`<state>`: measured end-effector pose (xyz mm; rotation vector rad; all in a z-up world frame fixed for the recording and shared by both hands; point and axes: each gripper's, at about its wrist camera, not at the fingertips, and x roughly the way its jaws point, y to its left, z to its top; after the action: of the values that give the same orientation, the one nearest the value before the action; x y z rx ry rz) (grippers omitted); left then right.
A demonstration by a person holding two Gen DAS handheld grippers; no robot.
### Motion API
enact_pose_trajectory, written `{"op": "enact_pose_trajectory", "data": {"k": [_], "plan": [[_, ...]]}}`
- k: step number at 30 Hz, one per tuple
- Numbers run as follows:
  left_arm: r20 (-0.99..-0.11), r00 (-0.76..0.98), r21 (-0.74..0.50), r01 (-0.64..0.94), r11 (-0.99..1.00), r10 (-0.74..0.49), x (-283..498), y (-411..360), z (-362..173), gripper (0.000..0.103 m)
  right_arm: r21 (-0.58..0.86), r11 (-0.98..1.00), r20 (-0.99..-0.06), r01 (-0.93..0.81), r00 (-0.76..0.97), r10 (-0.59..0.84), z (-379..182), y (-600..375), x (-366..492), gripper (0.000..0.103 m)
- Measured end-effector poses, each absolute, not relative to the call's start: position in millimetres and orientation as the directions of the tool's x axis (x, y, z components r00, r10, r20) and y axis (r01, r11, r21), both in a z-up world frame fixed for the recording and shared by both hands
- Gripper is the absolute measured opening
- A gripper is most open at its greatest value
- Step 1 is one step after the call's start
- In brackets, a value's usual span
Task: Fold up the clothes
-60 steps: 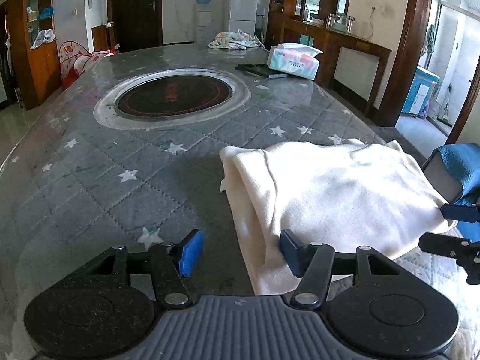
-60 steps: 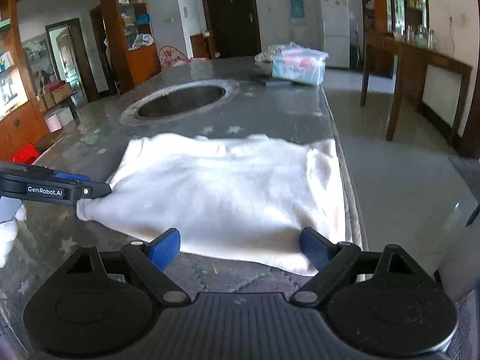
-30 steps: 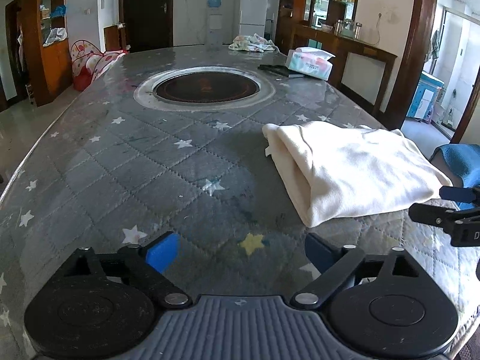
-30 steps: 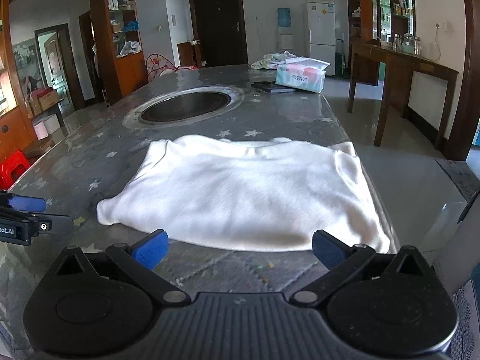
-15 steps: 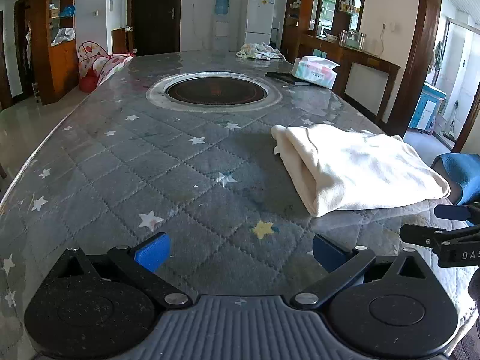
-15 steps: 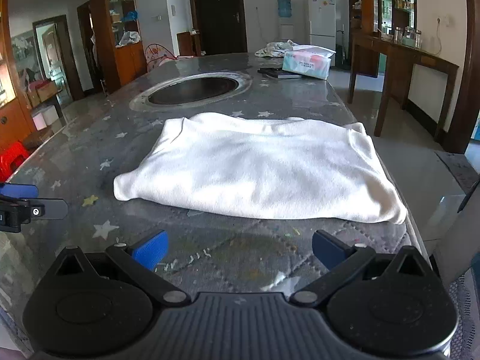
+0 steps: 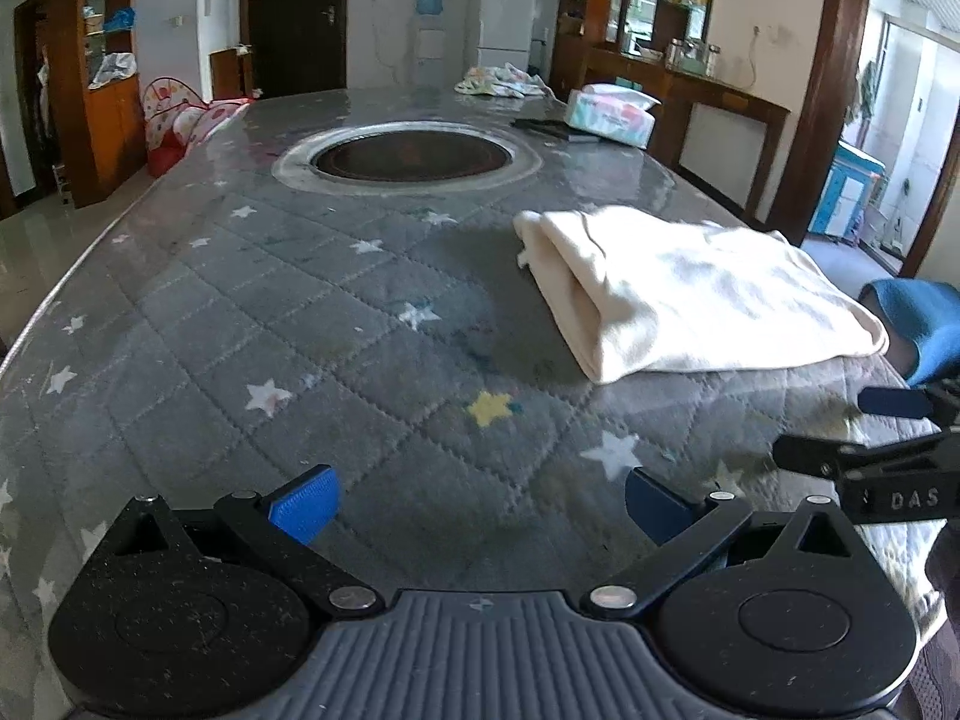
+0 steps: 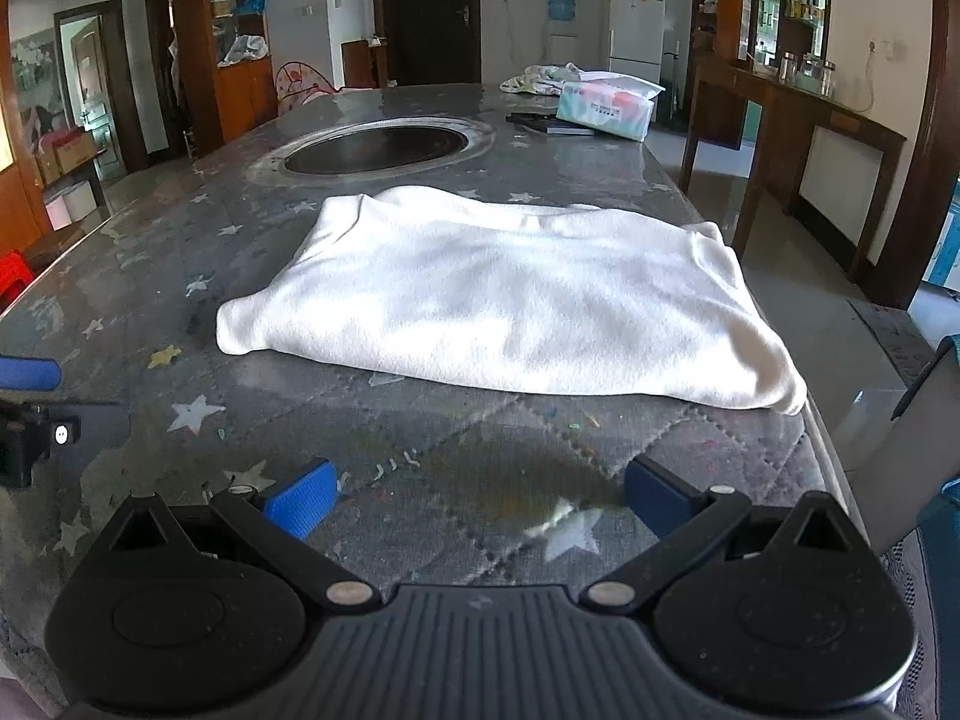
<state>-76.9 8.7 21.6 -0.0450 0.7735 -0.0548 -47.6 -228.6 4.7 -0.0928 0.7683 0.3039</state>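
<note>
A cream-white garment (image 8: 510,294) lies folded flat on the grey star-quilted table cover (image 8: 420,480), near the table's right edge; it also shows in the left wrist view (image 7: 690,288). My left gripper (image 7: 480,504) is open and empty, low over the cover, short of the garment and to its left. My right gripper (image 8: 474,498) is open and empty, a short way in front of the garment's near edge. Each gripper shows at the edge of the other's view.
A round dark hotplate (image 7: 411,159) is set in the table's middle. A tissue pack (image 8: 606,105), a dark flat object (image 8: 549,123) and a bundled cloth (image 7: 501,81) lie at the far end. A blue chair (image 7: 924,318) stands by the right edge.
Both grippers have drawn back from the garment toward the near table edge. The left gripper, narrow at the cloth's edge 2 s ago, has opened wide. The garment lies still.
</note>
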Motion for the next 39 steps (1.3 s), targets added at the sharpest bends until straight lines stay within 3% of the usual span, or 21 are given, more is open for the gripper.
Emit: {"op": "enact_pose_trajectory", "data": {"k": [39], "plan": [[-0.758,0.652,0.019,0.026,0.999,-0.002,-68.2,-8.4,16.2,0.103,0.018,0.954,-0.711,-0.299,0.668,0.222,4.0,-226.3,-46.9,0.103]]}}
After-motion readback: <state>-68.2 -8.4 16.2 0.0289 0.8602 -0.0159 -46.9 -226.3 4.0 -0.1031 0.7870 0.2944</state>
